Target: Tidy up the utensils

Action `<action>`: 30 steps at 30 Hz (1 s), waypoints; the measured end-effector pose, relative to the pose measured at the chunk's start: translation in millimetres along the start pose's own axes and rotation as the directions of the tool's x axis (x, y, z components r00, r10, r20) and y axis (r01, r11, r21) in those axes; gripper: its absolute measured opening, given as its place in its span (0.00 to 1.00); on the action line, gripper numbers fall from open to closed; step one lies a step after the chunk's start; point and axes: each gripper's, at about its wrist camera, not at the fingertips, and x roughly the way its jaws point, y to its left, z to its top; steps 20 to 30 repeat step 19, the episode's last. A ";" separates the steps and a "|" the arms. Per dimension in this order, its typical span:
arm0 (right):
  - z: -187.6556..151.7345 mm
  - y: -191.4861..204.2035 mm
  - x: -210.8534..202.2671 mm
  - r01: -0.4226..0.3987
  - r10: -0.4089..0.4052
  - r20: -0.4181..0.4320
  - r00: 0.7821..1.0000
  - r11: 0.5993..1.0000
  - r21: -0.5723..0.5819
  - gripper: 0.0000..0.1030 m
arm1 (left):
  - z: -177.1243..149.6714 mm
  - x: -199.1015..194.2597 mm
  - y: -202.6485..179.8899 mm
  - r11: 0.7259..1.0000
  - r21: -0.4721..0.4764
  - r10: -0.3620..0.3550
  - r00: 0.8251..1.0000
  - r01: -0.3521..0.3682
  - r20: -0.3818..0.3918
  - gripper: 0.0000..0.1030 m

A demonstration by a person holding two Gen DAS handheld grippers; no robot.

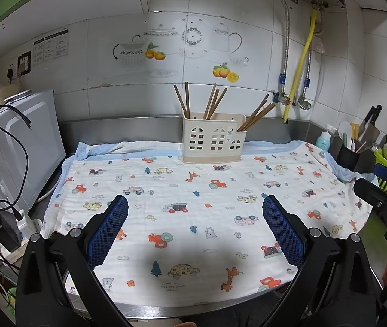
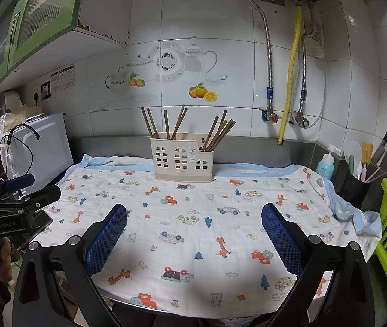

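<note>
Both claws spread, holding nothing, low in frame.
Left claw (image 1: 195, 226) & right claw (image 2: 194, 227) hover over cloth (image 1: 193, 190); chopsticks (image 1: 215, 103) sit in holder (image 1: 212, 141), center-back on counter. Looks done/idle; next prob regroup sticks.

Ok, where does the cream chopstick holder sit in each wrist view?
Left wrist: cream chopstick holder stands upper centre, at the printed cloth's far edge.
Right wrist: holder stands upper centre, slightly left.
Shared landmark: yellow hose on the tiled wall, to the holder's right.
</note>
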 end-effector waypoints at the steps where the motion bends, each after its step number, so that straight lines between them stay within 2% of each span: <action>1: 0.0 0.1 0.0 0.000 0.000 0.000 1.000 1.000 0.000 0.93 | -0.4 0.2 0.0 1.000 -0.002 0.000 1.000 0.000 0.000 0.95; 30: -1.0 -1.0 1.3 -0.002 0.002 0.000 1.000 1.000 0.004 0.93 | 1.6 1.1 0.3 1.000 -0.012 0.000 1.000 0.000 -0.007 0.95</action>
